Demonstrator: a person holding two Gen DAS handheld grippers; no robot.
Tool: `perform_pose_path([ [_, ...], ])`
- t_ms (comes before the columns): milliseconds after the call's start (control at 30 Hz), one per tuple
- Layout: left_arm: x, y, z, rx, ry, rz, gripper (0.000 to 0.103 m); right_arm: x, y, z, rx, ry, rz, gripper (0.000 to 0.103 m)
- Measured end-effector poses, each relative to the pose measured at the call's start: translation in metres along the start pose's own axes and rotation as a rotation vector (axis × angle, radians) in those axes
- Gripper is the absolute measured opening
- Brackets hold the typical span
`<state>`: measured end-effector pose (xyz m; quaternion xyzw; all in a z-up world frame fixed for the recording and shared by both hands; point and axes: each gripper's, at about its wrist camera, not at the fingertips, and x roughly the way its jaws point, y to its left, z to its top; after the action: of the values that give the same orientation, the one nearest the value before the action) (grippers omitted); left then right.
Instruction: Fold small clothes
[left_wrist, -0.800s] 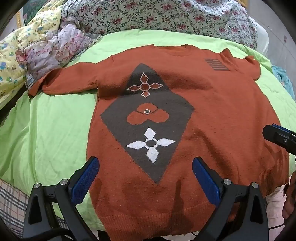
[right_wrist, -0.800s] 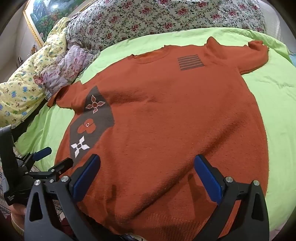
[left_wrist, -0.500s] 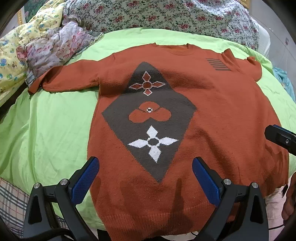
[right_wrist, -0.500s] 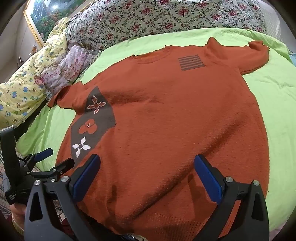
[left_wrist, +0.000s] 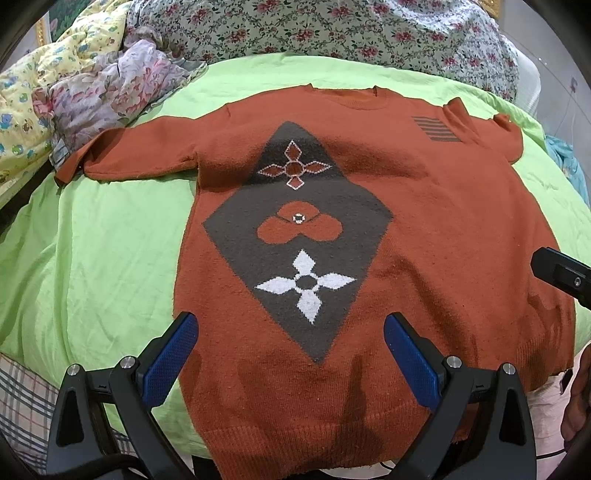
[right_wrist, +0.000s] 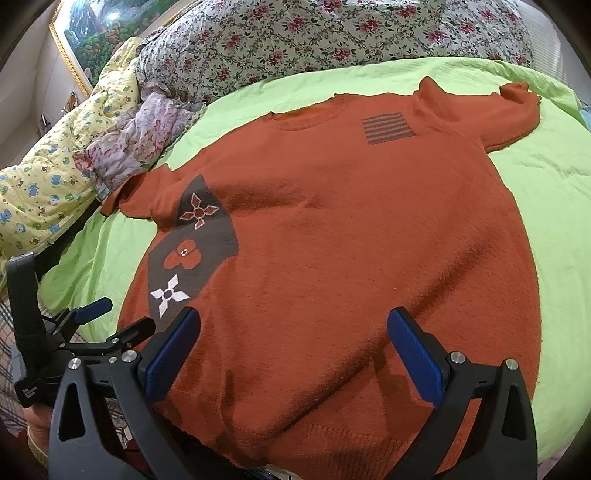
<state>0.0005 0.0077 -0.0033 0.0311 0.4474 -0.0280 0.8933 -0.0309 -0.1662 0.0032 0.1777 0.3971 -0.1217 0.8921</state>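
Rust-orange knitted sweater (left_wrist: 424, 229) spread flat, front up, sleeves out, on a lime-green bed sheet (left_wrist: 92, 251), grey diamond motif (left_wrist: 295, 236) on its chest, left tool (left_wrist: 288, 354) and right tool (right_wrist: 291, 350) above its hem, both wide open, holding nothing, floral quilt (right_wrist: 332, 33) beyond

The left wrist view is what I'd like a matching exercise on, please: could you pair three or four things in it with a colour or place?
Things:
1. sweater
2. bedsheet
3. striped patch
4. lowest flower motif

Descriptions:
A. white, inside the grey diamond
B. lime green, under the garment
C. rust orange, spread flat
D. grey bars by the far right shoulder

Pairs: 1-C, 2-B, 3-D, 4-A
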Motion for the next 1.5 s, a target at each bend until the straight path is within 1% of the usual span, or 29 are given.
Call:
perform_pose_path([
  [133, 0.002, -0.002, 0.001, 0.003, 0.004, 0.0, 0.101, 0.001, -0.001, 0.0, 0.0, -0.011, 0.011, 0.101],
  [267, 0.004, -0.003, 0.002, 0.0, 0.005, -0.003, 0.101, 0.0, -0.001, -0.001, -0.006, -0.074, 0.033, 0.101],
  [300, 0.004, -0.003, 0.002, -0.009, -0.007, -0.013, 0.101, 0.0, -0.001, -0.001, -0.006, -0.087, 0.04, 0.101],
  [367, 0.005, -0.003, 0.002, -0.013, -0.01, -0.017, 0.101, 0.002, -0.001, -0.001, -0.004, -0.07, 0.035, 0.101],
  [400, 0.005, -0.003, 0.002, -0.019, -0.012, -0.025, 0.101, 0.003, -0.001, -0.001, -0.001, -0.033, 0.018, 0.101],
  [433, 0.006, -0.003, 0.002, -0.018, -0.012, -0.026, 0.101, 0.003, -0.001, -0.001, -0.001, -0.032, 0.017, 0.101],
  [500, 0.007, -0.004, 0.003, -0.014, -0.006, -0.021, 0.101, 0.003, -0.001, -0.001, -0.007, -0.057, 0.023, 0.101],
  [600, 0.01, -0.005, 0.003, -0.007, 0.002, -0.018, 0.101, 0.004, -0.001, -0.002, -0.007, -0.057, 0.02, 0.101],
  [633, 0.011, -0.005, 0.003, -0.002, 0.002, -0.015, 0.101, 0.005, -0.002, -0.002, -0.001, -0.043, 0.018, 0.101],
  [667, 0.011, -0.005, 0.004, -0.001, 0.002, -0.016, 0.101, 0.007, -0.004, -0.001, 0.011, -0.012, 0.014, 0.101],
  [767, 0.014, -0.005, 0.005, -0.013, 0.011, -0.042, 0.101, 0.01, -0.009, 0.0, 0.028, 0.01, 0.007, 0.101],
  [800, 0.015, -0.005, 0.007, -0.016, 0.016, -0.05, 0.101, 0.01, -0.013, 0.001, 0.04, -0.01, 0.026, 0.101],
  [833, 0.016, -0.005, 0.008, -0.016, 0.018, -0.051, 0.101, 0.01, -0.017, 0.002, 0.053, -0.012, 0.034, 0.101],
  [900, 0.02, -0.005, 0.012, -0.015, 0.015, -0.046, 0.101, 0.009, -0.026, 0.007, 0.122, -0.008, 0.103, 0.101],
  [933, 0.021, -0.005, 0.014, -0.025, 0.03, -0.06, 0.101, 0.008, -0.03, 0.009, 0.139, -0.006, 0.108, 0.101],
  [967, 0.023, -0.005, 0.016, -0.03, 0.042, -0.068, 0.101, 0.008, -0.035, 0.011, 0.151, -0.007, 0.105, 0.101],
  [1067, 0.029, -0.006, 0.021, -0.032, 0.057, -0.078, 0.101, 0.006, -0.049, 0.02, 0.138, -0.042, 0.056, 0.101],
  [1233, 0.036, -0.006, 0.034, -0.027, 0.052, -0.087, 0.101, 0.004, -0.079, 0.036, 0.189, -0.067, 0.042, 0.101],
  [1267, 0.038, -0.007, 0.038, -0.026, 0.05, -0.091, 0.101, 0.003, -0.086, 0.04, 0.204, -0.07, 0.046, 0.101],
  [1400, 0.041, -0.008, 0.055, -0.024, 0.031, -0.099, 0.101, -0.002, -0.112, 0.055, 0.253, -0.082, 0.017, 0.101],
  [1500, 0.042, -0.01, 0.072, -0.015, 0.015, -0.097, 0.101, -0.008, -0.137, 0.071, 0.288, -0.112, 0.004, 0.101],
])
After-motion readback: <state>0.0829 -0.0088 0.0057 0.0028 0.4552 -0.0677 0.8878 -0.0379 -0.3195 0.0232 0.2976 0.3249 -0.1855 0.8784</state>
